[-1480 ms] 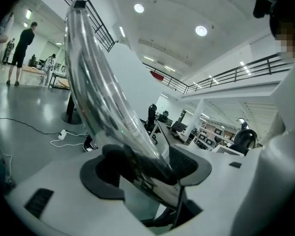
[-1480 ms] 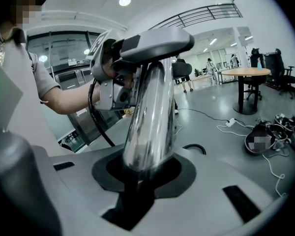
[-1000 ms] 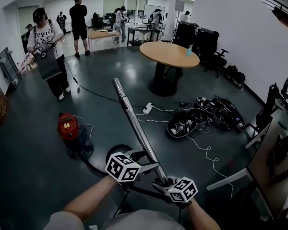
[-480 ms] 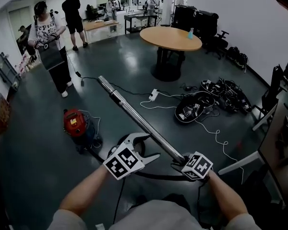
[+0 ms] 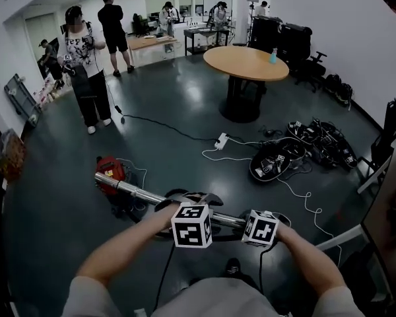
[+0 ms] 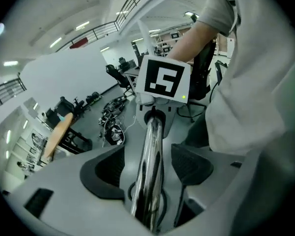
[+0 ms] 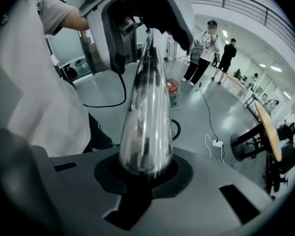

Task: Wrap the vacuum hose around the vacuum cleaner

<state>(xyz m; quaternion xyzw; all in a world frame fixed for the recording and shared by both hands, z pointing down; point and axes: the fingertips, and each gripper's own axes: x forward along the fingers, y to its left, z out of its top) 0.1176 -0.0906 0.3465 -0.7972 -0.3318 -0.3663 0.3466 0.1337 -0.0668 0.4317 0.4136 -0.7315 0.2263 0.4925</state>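
Right gripper (image 7: 147, 173) is clenched on the chrome hose tube (image 5: 135, 192), jaws just closing in. Left gripper (image 6: 148, 168) straddles the tube, released, pads clear of it though just narrowing. The tube's held level above the floor, its end over the red vacuum cleaner (image 5: 110, 169).

Dark glossy floor (image 5: 178, 104) can be crossed freely ahead, hemmed only by red canister vacuum cleaner (image 5: 110, 170) at left and white power strip (image 5: 222, 140) at right.
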